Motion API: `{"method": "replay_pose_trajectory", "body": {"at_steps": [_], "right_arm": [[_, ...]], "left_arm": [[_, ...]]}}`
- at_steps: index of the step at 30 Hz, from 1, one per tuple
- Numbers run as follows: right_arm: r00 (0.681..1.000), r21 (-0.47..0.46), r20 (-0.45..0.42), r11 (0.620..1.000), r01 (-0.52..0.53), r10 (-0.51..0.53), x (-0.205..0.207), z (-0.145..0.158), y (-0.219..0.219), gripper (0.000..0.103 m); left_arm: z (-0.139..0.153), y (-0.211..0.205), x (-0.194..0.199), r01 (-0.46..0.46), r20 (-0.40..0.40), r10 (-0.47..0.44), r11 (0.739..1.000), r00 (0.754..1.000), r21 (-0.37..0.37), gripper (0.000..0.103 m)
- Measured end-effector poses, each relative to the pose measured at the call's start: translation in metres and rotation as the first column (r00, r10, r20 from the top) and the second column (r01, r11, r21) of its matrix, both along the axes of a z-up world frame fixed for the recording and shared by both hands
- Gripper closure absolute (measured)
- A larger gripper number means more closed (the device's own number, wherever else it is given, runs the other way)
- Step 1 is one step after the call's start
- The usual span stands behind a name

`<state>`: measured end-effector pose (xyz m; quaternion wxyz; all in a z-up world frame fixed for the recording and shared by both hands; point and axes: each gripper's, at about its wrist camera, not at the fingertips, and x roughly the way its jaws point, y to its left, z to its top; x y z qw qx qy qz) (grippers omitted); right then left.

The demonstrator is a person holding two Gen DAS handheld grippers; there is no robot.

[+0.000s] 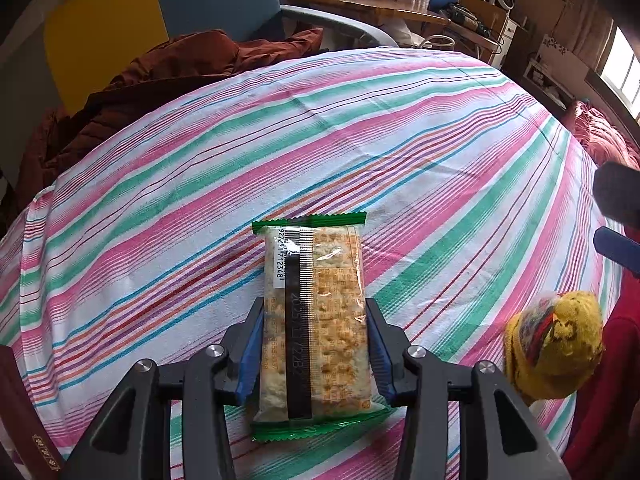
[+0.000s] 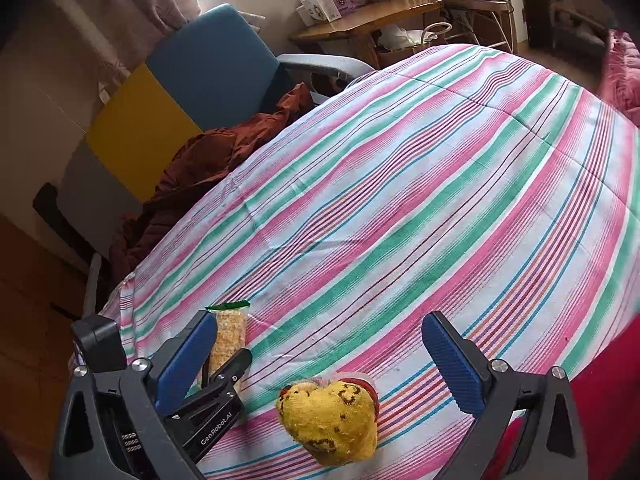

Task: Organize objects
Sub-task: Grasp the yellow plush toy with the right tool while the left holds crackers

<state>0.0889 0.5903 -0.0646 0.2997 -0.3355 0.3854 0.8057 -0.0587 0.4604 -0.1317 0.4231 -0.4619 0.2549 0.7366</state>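
progress looks early — nothing here reads as sorted yet, and no bin, tray or clear destination shows on the striped cloth. left gripper is closed on the cracker pack, its blue pads pressed against both long sides of the wrapper about midway, with the pack's far end pointing out over the cloth; whether the pack is lifted or resting on the cloth i cannot tell. right gripper stands wide apart and holds nothing, hanging over the yellow sock ball, which sits on the cloth near the front edge, between the fingers' line but touching neither. in the right view the pack and the left gripper appear just beside the right gripper's left finger, so the two items are near each other at the same end of the cloth. my judgement: one item is in hand, the sock ball is not yet picked up, and placement of both is left to do — where they belong cannot be read from these views. a brown jacket lies off the far left edge.
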Motion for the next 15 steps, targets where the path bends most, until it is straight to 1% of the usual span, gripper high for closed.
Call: {"method": "replay_pose_trajectory", "body": {"at_steps": [5,8,15], "right_arm": [[1.0,0.014,0.029,1.0,-0.009,0.009,-0.004,-0.002,-0.001,0.0],[0.999,0.019,0.042,1.0,-0.015,0.014,-0.006,-0.003,-0.001,0.0],[0.997,0.023,0.068,0.999,-0.025,0.023,-0.009,-0.006,-0.001,0.0]], "left_arm": [[-0.002,0.001,0.002,-0.004,-0.015,0.004,1.0,1.0,-0.011,0.055],[-0.004,0.001,0.002,-0.008,-0.031,0.008,1.0,0.999,-0.015,0.056],[0.001,-0.029,0.013,-0.041,-0.042,0.04,0.999,0.998,-0.009,0.057]]}}
